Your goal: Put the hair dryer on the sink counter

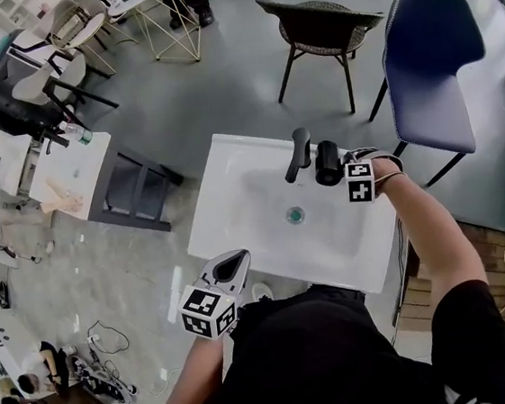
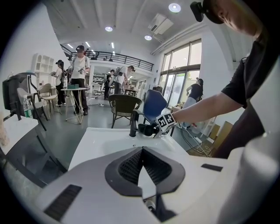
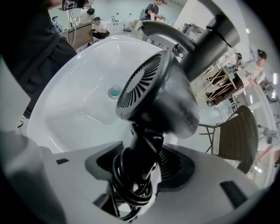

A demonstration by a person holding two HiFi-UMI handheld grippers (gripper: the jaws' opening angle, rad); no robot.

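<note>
**Set the dryer down flat beside the faucet before letting go**

The hair dryer (image 1: 327,163) is in the right gripper (image 3: 142,153). It hangs at the back right of the white sink (image 1: 235,209), just beside the black faucet (image 1: 299,153). The gripper points steeply down. Its jaws stand wide around the handle (image 3: 142,140) and the cord (image 3: 131,188) wound about it, with the pads against that bundle. The dryer's vented rear faces the bowl and the drain (image 1: 296,214). No view settles whether the body already touches the desk (image 1: 381,232).

The step in hand looks like the final placement, so the landing spot matters most. The flat strip of desk behind and to the right of the bowl is narrow, and the bowl wall slopes away beside it. A round dryer body set on that edge would likely roll or slide down toward the drain.

- Bring the body fully over the flat strip, clear of the faucet.
- Lay it on its side, so that the barrel and the handle both bear on the surface.
- Release only once its weight is carried there.
- Lift the gripper straight out along the handle, since the loops of cord could catch on a pad and drag the dryer along.

The left gripper (image 1: 231,264) hovers over the near left corner of the sink. Its jaws are drawn together on nothing, well apart from the dryer. It could steady the dryer if it starts to roll.
</note>
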